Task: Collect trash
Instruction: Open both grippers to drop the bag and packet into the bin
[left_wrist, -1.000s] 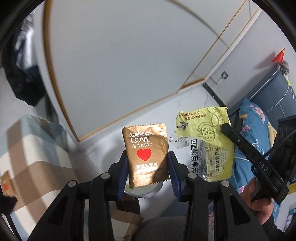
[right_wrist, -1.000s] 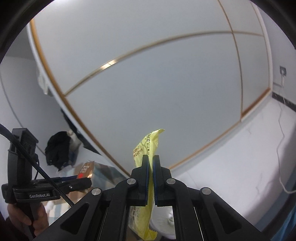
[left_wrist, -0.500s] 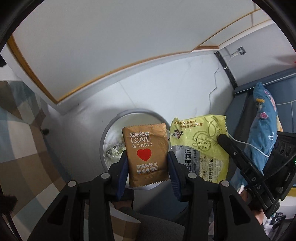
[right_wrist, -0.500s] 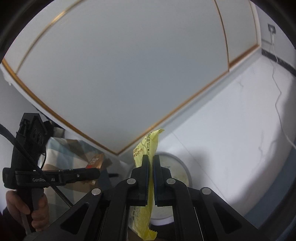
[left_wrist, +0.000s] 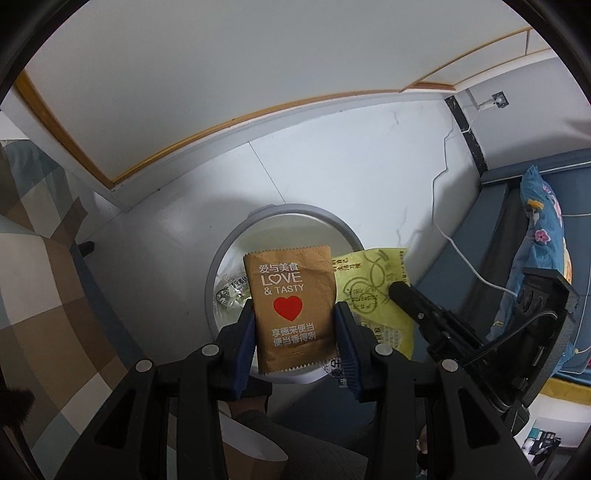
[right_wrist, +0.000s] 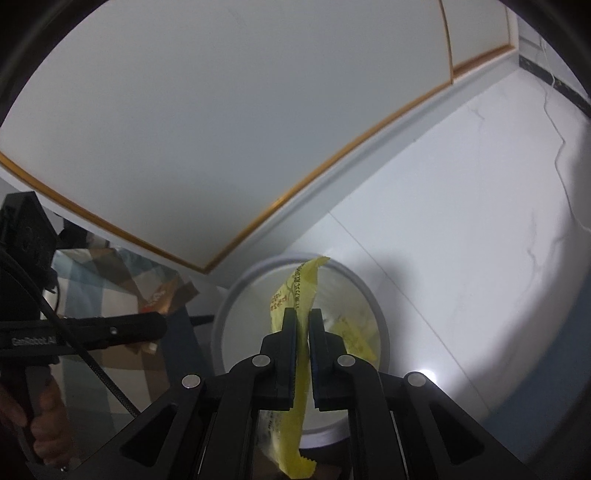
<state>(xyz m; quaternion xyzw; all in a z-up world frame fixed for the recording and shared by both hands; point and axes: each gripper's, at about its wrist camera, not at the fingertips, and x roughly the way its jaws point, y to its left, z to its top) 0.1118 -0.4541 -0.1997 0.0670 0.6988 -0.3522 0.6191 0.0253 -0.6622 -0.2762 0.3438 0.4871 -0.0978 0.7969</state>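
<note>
My left gripper (left_wrist: 295, 317) is shut on a brown "Love & Tasty" sachet (left_wrist: 291, 295), held upright above a round grey trash bin (left_wrist: 236, 236) on the white floor. My right gripper (right_wrist: 302, 325) is shut on a yellow wrapper (right_wrist: 295, 291), seen edge-on above the same bin (right_wrist: 236, 288). The yellow wrapper (left_wrist: 373, 280) also shows in the left wrist view, just right of the sachet. Some wrappers (left_wrist: 231, 291) lie inside the bin.
A white wall panel with gold trim (left_wrist: 229, 122) stands behind the bin. A checked blanket (left_wrist: 40, 280) lies to the left, and a blue sofa with a floral cushion (left_wrist: 543, 236) to the right. A white cable (left_wrist: 443, 225) runs across the floor.
Both grippers have tilted down and moved closer over the bin, each still holding its wrapper. The bin now fills more of both views.
</note>
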